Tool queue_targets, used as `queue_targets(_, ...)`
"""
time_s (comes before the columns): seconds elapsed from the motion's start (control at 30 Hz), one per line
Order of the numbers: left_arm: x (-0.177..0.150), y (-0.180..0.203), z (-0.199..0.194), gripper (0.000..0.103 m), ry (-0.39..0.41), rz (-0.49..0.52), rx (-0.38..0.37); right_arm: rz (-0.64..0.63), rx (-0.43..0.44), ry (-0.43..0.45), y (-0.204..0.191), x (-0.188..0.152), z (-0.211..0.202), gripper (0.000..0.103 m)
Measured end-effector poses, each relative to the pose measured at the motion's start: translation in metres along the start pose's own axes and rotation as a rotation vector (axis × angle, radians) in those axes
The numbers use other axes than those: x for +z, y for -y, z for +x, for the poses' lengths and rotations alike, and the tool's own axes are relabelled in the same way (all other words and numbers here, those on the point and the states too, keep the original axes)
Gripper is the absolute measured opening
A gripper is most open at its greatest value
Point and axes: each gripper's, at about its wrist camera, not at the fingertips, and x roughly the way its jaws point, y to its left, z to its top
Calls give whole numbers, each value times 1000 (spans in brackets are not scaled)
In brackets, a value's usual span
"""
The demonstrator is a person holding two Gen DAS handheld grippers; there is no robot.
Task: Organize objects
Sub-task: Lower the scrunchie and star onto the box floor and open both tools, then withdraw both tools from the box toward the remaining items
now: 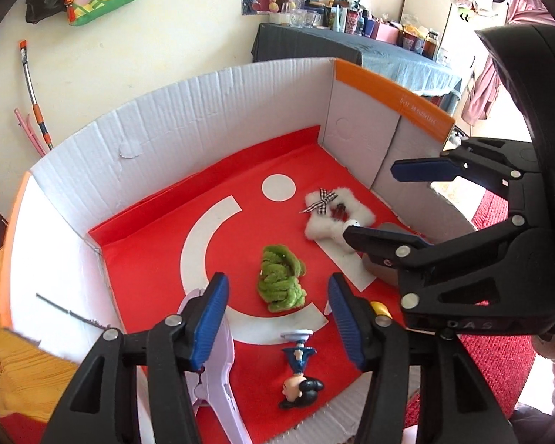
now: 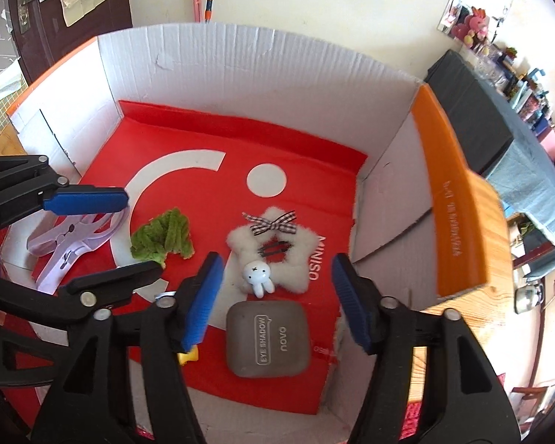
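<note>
Both grippers hover open and empty over a white cardboard box [image 1: 188, 111] lined with a red bag [image 1: 159, 236]. My left gripper [image 1: 277, 322] is above a green fuzzy scrunchie [image 1: 281, 283] and a small boy figurine [image 1: 299, 373], with a lilac clip [image 1: 218, 370] under its left finger. My right gripper [image 2: 275, 303] is above a grey eyeshadow case [image 2: 268, 340] and a white rabbit charm [image 2: 257, 277] on a fluffy white star clip [image 2: 273, 255]. A yellow piece [image 2: 188, 357] lies by its left finger. The right gripper also shows in the left wrist view [image 1: 381, 203], and the left gripper in the right wrist view [image 2: 129, 233].
The box has orange flaps [image 2: 458, 214] and stands on a wooden table [image 2: 473, 318]. A cluttered shelf table [image 1: 351, 40] stands behind. A broom [image 1: 35, 96] leans on the wall. A red mat [image 1: 499, 362] lies at the right.
</note>
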Motion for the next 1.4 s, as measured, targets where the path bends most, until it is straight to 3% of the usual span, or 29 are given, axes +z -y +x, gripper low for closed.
queue_targets(0.17,-3,-26,2,59,47,-35,11,19,4,38,2,-4,-18,70)
queue_targets(0.53,-31,-32,-68,74,180,-138,34,55,47,169,9,-17,-63,78)
queue_targets(0.83,-61,-26,-103,86,265,-199,50,77,72,291,0,-44,-108,87)
queue_targets(1.13,-95,-14,-123,92,308,-227,70,97,50,361,-10,-77,-130,92)
queue_targets(1.4,-125,-5,-123,95,298,-247,74,133,74,386,-22,-108,-128,95)
